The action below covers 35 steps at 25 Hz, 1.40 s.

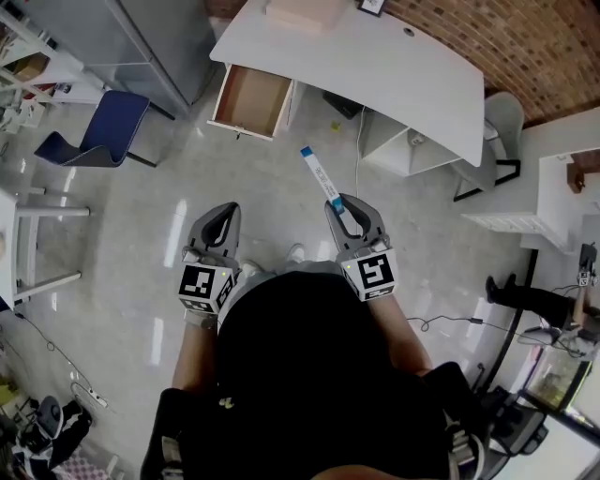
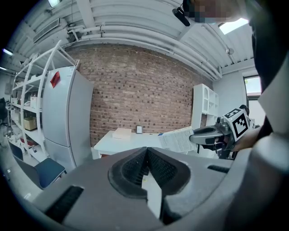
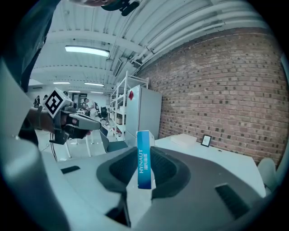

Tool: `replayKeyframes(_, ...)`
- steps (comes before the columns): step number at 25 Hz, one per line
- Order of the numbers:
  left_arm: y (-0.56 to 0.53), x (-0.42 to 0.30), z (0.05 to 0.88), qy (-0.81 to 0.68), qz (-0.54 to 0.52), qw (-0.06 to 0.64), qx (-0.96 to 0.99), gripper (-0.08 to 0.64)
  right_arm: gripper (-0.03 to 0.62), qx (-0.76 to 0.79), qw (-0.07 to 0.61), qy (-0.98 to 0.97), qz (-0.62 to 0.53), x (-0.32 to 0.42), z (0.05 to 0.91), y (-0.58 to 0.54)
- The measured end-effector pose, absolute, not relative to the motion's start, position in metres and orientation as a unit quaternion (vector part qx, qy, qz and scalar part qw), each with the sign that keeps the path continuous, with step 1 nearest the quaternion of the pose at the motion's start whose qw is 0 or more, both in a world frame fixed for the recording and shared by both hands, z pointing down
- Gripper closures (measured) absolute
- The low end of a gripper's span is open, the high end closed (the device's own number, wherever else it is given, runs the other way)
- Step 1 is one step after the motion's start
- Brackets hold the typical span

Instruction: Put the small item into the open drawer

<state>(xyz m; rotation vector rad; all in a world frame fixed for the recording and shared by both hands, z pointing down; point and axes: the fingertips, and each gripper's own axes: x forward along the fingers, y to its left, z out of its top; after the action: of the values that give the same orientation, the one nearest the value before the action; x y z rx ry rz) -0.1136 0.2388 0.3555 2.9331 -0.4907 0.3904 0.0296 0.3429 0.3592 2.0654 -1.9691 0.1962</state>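
I stand on the floor a few steps from the white desk (image 1: 375,56). Its wooden drawer (image 1: 251,97) hangs open at the desk's left end and looks bare inside. My right gripper (image 1: 347,214) is shut on a long, thin blue-and-white box (image 1: 323,180) that sticks out past its jaws toward the desk. The right gripper view shows the box (image 3: 144,158) standing on edge between the pads of that gripper (image 3: 145,173). My left gripper (image 1: 221,217) is level with the right one, shut with nothing between its pads (image 2: 135,168).
A blue chair (image 1: 98,131) and a tall grey cabinet (image 1: 141,37) stand left of the drawer. A pink box (image 1: 305,14) and a small frame (image 1: 372,7) sit on the desk. A grey chair (image 1: 502,122) and a white shelf (image 1: 553,202) are at the right.
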Motion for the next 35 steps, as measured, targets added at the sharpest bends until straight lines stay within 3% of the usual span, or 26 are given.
replayKeyframes(16, 0.214, -0.064, 0.363, -0.181, 0.153, 0.073, 0.969, 0.557, 0.497, 0.701, 0.121, -0.698, 0.086, 0.084, 0.368, 0.309)
replayKeyframes(35, 0.017, -0.067, 0.384, -0.148, 0.168, 0.104, 0.969, 0.557, 0.497, 0.697, 0.189, -0.675, 0.150, 0.078, 0.418, 0.109)
